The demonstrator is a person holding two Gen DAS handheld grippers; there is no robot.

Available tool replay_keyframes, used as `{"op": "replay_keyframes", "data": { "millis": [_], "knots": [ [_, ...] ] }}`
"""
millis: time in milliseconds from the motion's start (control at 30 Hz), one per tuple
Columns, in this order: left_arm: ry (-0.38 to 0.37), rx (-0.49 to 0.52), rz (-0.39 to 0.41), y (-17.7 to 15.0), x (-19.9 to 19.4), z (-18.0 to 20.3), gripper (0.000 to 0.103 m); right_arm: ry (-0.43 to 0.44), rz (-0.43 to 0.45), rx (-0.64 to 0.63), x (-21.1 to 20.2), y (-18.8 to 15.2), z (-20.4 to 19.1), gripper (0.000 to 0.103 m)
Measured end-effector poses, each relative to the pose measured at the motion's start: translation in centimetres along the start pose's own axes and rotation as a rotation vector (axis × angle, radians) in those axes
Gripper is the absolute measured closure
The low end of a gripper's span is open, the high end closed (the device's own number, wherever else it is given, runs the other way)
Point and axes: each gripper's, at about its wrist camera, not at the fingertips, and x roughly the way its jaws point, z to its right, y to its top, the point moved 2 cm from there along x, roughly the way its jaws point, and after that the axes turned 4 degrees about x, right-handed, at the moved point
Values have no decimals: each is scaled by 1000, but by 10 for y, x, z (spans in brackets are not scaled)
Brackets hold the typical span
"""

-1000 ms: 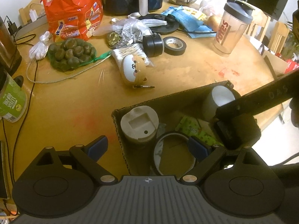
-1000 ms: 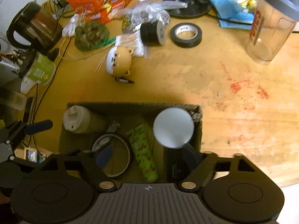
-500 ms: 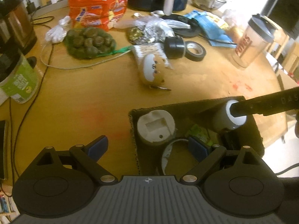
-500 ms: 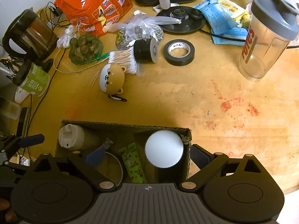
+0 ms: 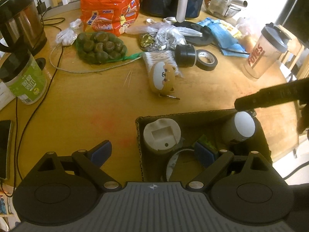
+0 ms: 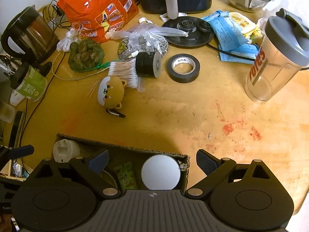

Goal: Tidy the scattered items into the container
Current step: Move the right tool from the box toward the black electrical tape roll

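Left wrist view: the left tool (image 5: 152, 151) hangs released, jaws wide, nothing between them, straddling the near left wall of the cardboard box (image 5: 193, 114) on the desk (image 5: 77, 116). The box already contains a beige lidded cup (image 5: 161, 135), a white-topped cylinder (image 5: 243, 123) in the far right corner, a green snack packet (image 5: 207, 141) and a ring-shaped item (image 5: 174, 161) at the bottom. One finger of the right tool crosses above the cylinder as a dark bar. Outside the box, well apart from it, a bear-shaped pouch (image 5: 162, 79), a roll of black tape (image 5: 207, 59), a second black roll (image 5: 185, 55) and a pack of cotton swabs (image 5: 160, 57) remain on the desk. Right wrist view: the right tool (image 6: 152, 162) is released; its jaws have just been opening and stand apart on either side of the white-topped cylinder (image 6: 160, 172) without pressing it, so the cylinder counts as deposited. The bear-shaped pouch (image 6: 110, 91) and the roll of black tape (image 6: 183, 67) lie beyond the box, untouched. Judged status: partly complete; four items are stowed and at least four loose items are left, the pouch being nearest.
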Motion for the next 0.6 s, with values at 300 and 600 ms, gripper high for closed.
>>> {"op": "replay_keyframes", "data": {
  "millis": [300,600],
  "knots": [
    [21,-50,17,0,-5,-3,9,-39,61,-59,2,17,5,6],
    [37,-80,18,3,-8,-1,9,-76,146,-154,6,34,12,6]
  ]
}}
